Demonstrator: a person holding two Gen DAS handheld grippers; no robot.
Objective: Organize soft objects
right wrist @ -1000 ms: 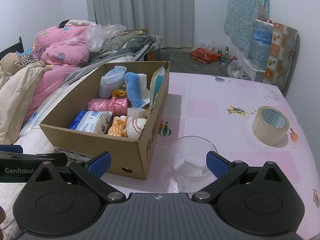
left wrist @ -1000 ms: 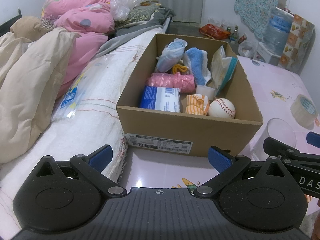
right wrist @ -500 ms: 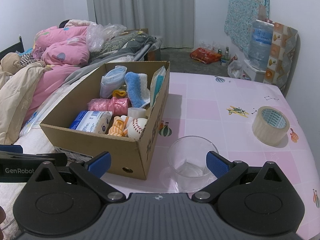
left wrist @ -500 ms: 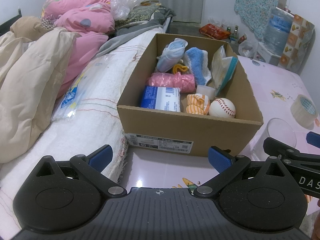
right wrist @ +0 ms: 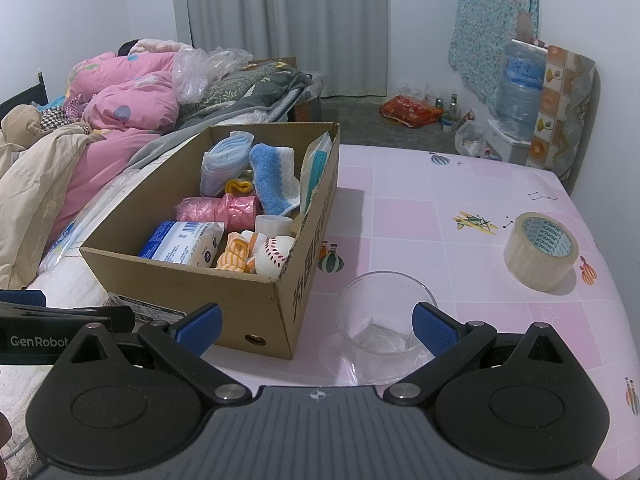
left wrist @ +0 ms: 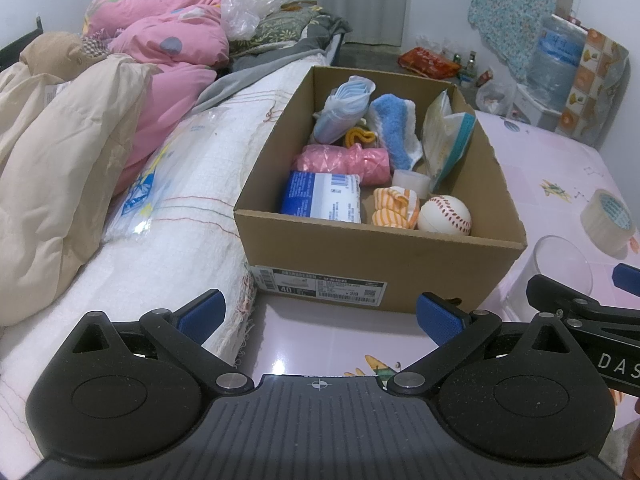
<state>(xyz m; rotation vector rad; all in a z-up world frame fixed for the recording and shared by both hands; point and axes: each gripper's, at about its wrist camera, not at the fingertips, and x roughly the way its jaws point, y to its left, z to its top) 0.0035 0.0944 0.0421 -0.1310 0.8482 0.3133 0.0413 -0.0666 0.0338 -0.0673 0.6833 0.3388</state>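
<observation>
Angled downward toward the table (right wrist: 440, 208), both tongs are held side by side w/ nothing between the pads. Left tongs (left wrist: 320, 316) are spread wide, empty, aimed at the near wall of the cardboard box (left wrist: 380, 264). Right tongs (right wrist: 316, 326) are likewise parted & empty; a clear cup (right wrist: 384, 316) is seen just beyond, btwn the blue pads but not touched. Soft items are packed in the box: baseball (left wrist: 444, 214) at the near right corner, striped orange cloth (left wrist: 396, 208) beside it, tissue pack (left wrist: 320, 196) at near left, pink bag roll (left wrist: 348, 160) behind, blue towel (left wrist: 394, 128) & masks (left wrist: 344, 108) at the back. Tape roll (right wrist: 540, 252) is left well apart on the table's right side. Box is set at the table edge, beside the bed (left wrist: 192, 184).
</observation>
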